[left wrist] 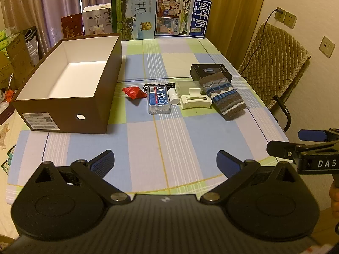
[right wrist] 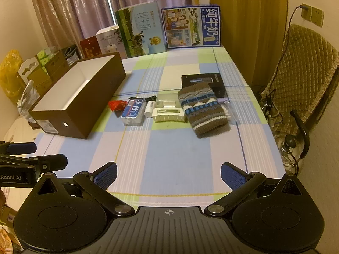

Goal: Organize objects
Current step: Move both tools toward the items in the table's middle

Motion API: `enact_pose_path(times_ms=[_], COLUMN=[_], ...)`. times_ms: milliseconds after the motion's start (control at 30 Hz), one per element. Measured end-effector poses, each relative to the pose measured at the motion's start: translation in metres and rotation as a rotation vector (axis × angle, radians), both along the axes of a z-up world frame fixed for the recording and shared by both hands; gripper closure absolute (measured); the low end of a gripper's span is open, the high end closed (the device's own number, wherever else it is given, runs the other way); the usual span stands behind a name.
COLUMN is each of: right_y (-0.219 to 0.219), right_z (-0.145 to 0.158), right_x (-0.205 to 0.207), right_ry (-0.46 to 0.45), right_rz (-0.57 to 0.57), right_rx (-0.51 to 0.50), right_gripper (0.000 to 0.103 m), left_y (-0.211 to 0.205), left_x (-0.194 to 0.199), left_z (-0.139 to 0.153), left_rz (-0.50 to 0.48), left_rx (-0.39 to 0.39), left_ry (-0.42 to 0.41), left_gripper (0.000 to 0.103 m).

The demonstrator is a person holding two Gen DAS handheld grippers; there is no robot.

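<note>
An open brown box [left wrist: 70, 108] [right wrist: 89, 110] with a white inside stands at the table's left. To its right lie a red packet [left wrist: 134, 93] [right wrist: 116, 105], a blue-labelled clear floss case [left wrist: 159, 102] [right wrist: 134, 112], a small white bottle [left wrist: 173, 96] [right wrist: 150, 108], a white hair claw [left wrist: 196, 101] [right wrist: 168, 115], a knitted sock [left wrist: 223, 97] [right wrist: 203, 108] and a black box [left wrist: 209, 71] [right wrist: 203, 82]. My left gripper [left wrist: 166, 162] [right wrist: 40, 154] and right gripper [right wrist: 168, 173] [left wrist: 296, 142] hang open over the near table edge, nothing between their fingers.
Two milk cartons [left wrist: 157, 13] [right wrist: 169, 28] and smaller boxes [left wrist: 96, 19] stand along the table's far edge. A padded chair [left wrist: 277, 67] [right wrist: 303, 78] sits at the right, with a glass kettle [right wrist: 291, 148] on the floor. Stacked cartons [right wrist: 44, 69] crowd the left side.
</note>
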State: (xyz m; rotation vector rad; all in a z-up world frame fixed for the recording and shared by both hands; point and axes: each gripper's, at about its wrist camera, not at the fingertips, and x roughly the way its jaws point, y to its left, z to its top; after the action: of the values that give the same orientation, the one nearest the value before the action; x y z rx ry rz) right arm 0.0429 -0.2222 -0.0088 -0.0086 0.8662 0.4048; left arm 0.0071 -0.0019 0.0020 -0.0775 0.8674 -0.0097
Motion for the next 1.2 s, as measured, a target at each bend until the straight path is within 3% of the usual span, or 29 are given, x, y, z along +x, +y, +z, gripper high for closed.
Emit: enact_pose_path(times_ms=[1200], right_y=[-0.011], right_z=[-0.007], right_x=[0.050], right_ry=[0.017], right_rz=[0.016], right_rx=[-0.004], right_gripper=[0.002], left_y=[-0.010], left_x=[0.049], left_z=[-0.010], left_rz=[0.014], left_rx=[-0.008], left_ry=[0.024], left_gripper=[0.002])
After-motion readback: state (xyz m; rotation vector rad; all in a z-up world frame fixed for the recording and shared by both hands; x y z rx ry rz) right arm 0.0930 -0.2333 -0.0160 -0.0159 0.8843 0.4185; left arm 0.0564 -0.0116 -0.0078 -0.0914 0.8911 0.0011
